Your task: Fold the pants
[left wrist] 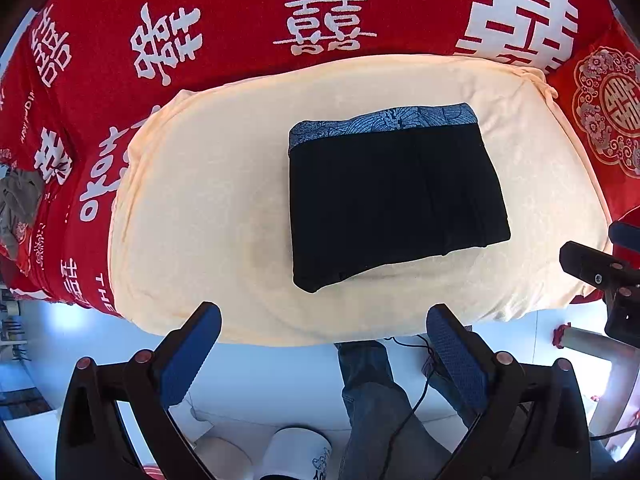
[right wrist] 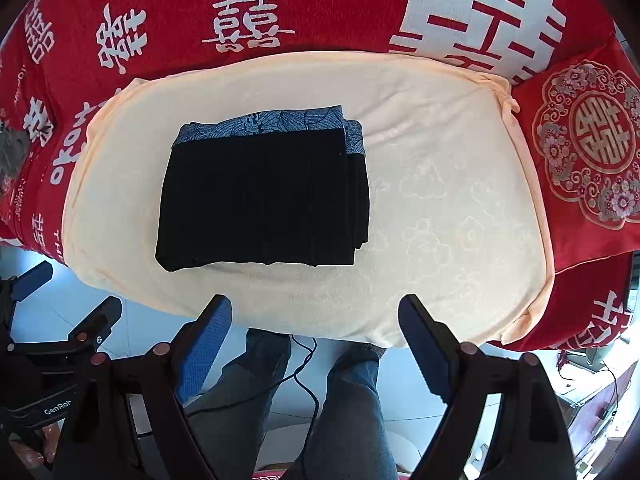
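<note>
The black pants (left wrist: 394, 200) (right wrist: 264, 196) lie folded into a compact rectangle on a cream blanket (left wrist: 200, 208) (right wrist: 448, 184), with a blue patterned waistband along the far edge. My left gripper (left wrist: 324, 316) hangs open above the blanket's near edge, nothing between its blue pads. My right gripper (right wrist: 316, 308) is open too and holds nothing, near the same edge and to the right of the pants. Each gripper shows at the side of the other's view: the right gripper (left wrist: 600, 276) and the left gripper (right wrist: 68, 308).
A red bedspread (left wrist: 240, 12) (right wrist: 340, 4) with white characters surrounds the blanket, and a red embroidered cushion (right wrist: 592, 152) lies at the right. A grey garment (left wrist: 18, 204) sits at the far left. A person's jeans-clad legs (right wrist: 352, 400) and a black cable (right wrist: 308, 384) are below.
</note>
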Demonstrator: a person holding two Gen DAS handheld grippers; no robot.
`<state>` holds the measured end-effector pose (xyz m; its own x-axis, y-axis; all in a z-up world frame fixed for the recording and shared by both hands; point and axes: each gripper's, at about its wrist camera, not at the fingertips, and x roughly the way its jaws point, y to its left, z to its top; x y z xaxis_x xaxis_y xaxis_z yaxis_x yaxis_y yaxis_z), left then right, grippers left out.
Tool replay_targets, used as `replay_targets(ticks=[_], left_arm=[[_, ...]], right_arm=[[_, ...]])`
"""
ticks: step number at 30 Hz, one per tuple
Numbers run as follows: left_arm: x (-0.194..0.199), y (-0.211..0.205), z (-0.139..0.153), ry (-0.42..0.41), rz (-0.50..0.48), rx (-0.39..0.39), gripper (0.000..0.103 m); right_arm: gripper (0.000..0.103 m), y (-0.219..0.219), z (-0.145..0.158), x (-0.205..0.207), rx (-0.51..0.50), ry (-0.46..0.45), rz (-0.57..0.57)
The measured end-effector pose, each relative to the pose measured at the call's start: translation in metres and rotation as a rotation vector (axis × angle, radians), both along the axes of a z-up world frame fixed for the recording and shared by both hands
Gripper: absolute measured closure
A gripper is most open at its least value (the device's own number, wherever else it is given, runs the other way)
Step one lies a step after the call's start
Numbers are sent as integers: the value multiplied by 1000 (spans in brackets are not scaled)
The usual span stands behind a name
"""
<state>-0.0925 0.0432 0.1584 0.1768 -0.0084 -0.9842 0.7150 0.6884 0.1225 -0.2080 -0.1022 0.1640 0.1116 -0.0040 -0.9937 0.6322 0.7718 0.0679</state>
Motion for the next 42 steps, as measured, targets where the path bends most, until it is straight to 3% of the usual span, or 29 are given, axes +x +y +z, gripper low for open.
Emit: replay_targets(ticks=[42], left_arm=[[1, 0, 2, 7, -1, -5, 0]], right_arm=[[15, 4, 0, 8, -21, 10, 15]])
